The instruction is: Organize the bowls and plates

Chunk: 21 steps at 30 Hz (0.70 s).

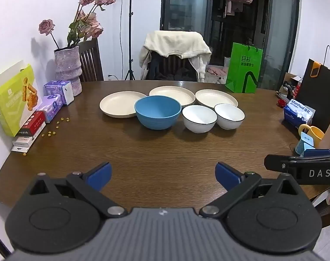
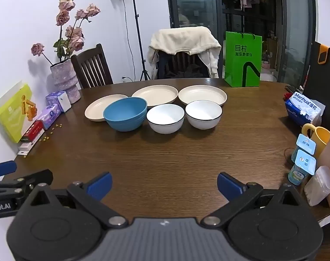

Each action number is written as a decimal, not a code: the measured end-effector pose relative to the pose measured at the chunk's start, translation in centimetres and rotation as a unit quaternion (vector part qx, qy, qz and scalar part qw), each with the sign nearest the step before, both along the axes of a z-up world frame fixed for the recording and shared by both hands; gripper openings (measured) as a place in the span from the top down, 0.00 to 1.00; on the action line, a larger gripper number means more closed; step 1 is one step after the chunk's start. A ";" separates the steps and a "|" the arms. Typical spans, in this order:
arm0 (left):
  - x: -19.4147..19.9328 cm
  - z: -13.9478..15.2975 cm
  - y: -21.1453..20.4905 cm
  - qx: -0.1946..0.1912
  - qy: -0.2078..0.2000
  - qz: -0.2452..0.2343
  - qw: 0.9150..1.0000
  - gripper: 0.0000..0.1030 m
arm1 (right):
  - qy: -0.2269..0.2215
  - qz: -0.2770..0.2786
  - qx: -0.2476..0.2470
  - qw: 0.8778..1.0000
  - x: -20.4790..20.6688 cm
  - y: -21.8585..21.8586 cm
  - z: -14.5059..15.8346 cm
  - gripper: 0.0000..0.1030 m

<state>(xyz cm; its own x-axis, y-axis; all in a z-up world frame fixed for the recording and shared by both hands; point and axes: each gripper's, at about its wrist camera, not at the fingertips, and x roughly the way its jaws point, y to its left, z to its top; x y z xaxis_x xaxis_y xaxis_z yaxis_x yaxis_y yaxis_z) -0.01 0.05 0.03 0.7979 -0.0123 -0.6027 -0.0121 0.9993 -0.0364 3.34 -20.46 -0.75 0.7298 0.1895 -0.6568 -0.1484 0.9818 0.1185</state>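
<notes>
While vase (image 1: 68, 69) stands aside, bowls (image 1: 157, 112) front plates (image 1: 119, 104).

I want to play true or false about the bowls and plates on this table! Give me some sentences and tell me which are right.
1. Three round cream plates lie on the brown wooden table. True.
2. The big blue bowl is stacked inside a white bowl. False: it stands on the table by itself, left of the two white bowls with dark rims.
3. The left gripper is open and holds nothing. True.
4. The right gripper holds a plate. False: it is open and holds nothing.
5. The tall green paper bag stands behind the plates. True.
</notes>
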 end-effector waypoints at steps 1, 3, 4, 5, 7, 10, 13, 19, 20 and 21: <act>0.0 0.0 0.0 -0.001 0.000 -0.001 1.000 0.00 | -0.001 0.000 0.001 1.000 0.0 0.0 0.0 0.00; 0.0 0.0 0.1 -0.001 0.000 -0.001 1.000 0.00 | -0.002 0.000 0.002 1.000 0.0 -0.1 0.0 0.00; 0.0 0.0 0.1 -0.001 0.001 0.000 1.000 0.00 | -0.002 0.000 0.001 1.000 0.0 -0.1 0.0 0.00; 0.0 0.0 0.2 -0.002 0.002 0.000 1.000 0.00 | -0.002 0.000 0.001 1.000 0.0 -0.1 0.0 0.00; 0.0 0.0 0.3 -0.003 0.001 0.000 1.000 0.00 | -0.002 0.000 0.001 1.000 0.1 -0.1 0.0 0.00; 0.1 -0.4 0.0 -0.001 0.000 0.000 1.000 0.00 | -0.001 0.000 0.001 1.000 0.1 -0.1 0.0 0.00; 0.2 -0.5 0.1 -0.001 0.002 0.000 1.000 0.00 | 0.001 0.000 0.001 1.000 0.1 0.0 0.1 0.00; 0.1 -0.3 -0.3 0.001 0.004 0.000 1.000 0.00 | 0.005 0.000 0.001 1.000 0.2 -0.4 -0.3 0.00; 0.1 -0.3 -0.3 0.001 0.005 0.000 1.000 0.00 | 0.006 0.001 0.001 1.000 0.2 -0.4 -0.4 0.00; 0.1 -0.4 -0.3 0.002 0.006 0.000 1.000 0.00 | 0.007 0.001 0.001 1.000 0.1 -0.4 -0.4 0.00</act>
